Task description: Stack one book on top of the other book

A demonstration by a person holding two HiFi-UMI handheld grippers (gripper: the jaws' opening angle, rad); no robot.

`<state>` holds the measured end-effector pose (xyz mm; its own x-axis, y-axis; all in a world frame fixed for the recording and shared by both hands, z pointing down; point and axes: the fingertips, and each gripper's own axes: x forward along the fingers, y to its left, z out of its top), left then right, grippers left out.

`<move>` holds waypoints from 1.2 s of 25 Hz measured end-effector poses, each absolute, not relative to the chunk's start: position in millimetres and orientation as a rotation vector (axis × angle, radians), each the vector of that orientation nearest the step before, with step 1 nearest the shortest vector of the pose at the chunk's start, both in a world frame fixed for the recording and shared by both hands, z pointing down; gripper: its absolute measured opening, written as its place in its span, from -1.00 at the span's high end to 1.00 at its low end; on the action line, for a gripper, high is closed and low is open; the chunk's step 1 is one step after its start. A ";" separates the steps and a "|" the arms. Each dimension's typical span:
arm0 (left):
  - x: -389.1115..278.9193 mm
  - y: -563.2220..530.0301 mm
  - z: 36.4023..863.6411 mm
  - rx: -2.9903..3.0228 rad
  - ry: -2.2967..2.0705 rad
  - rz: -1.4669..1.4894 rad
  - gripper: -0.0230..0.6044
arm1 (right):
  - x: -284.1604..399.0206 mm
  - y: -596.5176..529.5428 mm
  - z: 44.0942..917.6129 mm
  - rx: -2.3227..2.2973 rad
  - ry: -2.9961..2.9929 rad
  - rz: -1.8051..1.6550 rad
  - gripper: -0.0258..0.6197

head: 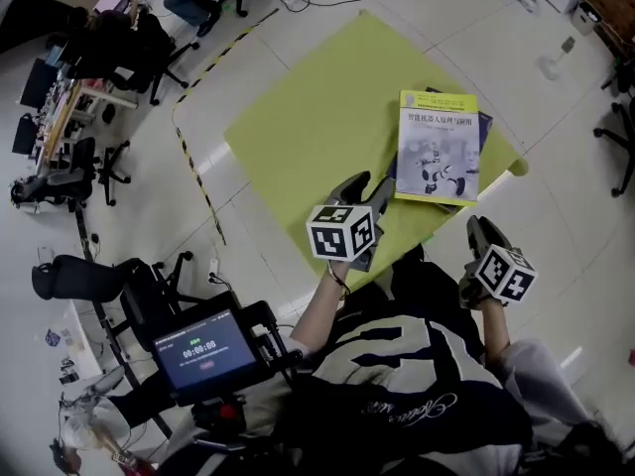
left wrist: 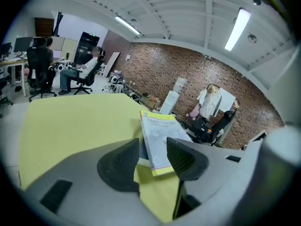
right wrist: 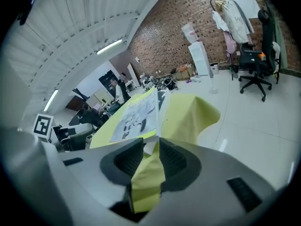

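A yellow-and-white book point(head: 438, 147) lies on top of a dark blue book point(head: 484, 125) at the near right of the table with the yellow-green cloth point(head: 317, 117). My left gripper point(head: 365, 194) hovers open just off the top book's near left corner. In the left gripper view the book point(left wrist: 160, 138) shows beyond the wide-apart pads of that gripper point(left wrist: 153, 152), untouched. My right gripper point(head: 483, 231) is at the table's near right edge. In its own view the stack point(right wrist: 134, 117) lies ahead, and a fold of the cloth point(right wrist: 188, 117) shows in the gap of the parted jaws point(right wrist: 151, 152).
A screen device point(head: 203, 350) hangs in front of the person's chest. Black office chairs point(head: 84, 172) and desks stand at the left, with striped tape point(head: 198, 181) and cables on the floor. A brick wall, a coat rack and another chair point(right wrist: 254, 72) are to the right.
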<state>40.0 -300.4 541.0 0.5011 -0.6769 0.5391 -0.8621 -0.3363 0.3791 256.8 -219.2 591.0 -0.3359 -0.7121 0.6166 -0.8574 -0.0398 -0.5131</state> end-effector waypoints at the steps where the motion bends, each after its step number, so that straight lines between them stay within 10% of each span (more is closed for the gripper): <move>1: 45.0 -295.4 535.9 2.130 -1.238 0.365 0.33 | 252.1 -217.6 580.7 1.694 -2.092 1.309 0.63; 7: 42.4 -233.6 516.6 2.255 -1.118 0.392 0.37 | 173.3 -192.8 517.9 1.619 -2.357 1.223 0.69; 14: -1.9 -134.2 514.8 2.352 -1.070 0.446 0.91 | 88.0 -111.1 500.5 1.657 -2.439 1.207 0.93; 30: -11.3 -1.9 498.8 2.410 -0.909 0.411 0.91 | 73.1 26.1 482.4 1.779 -2.369 1.160 0.94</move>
<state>-11.3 -1.9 498.8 0.7276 -0.5194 0.4481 -0.6796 -0.6350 0.3674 73.1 26.1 482.4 -0.3745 -0.8468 0.3776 -0.8176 0.1095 -0.5653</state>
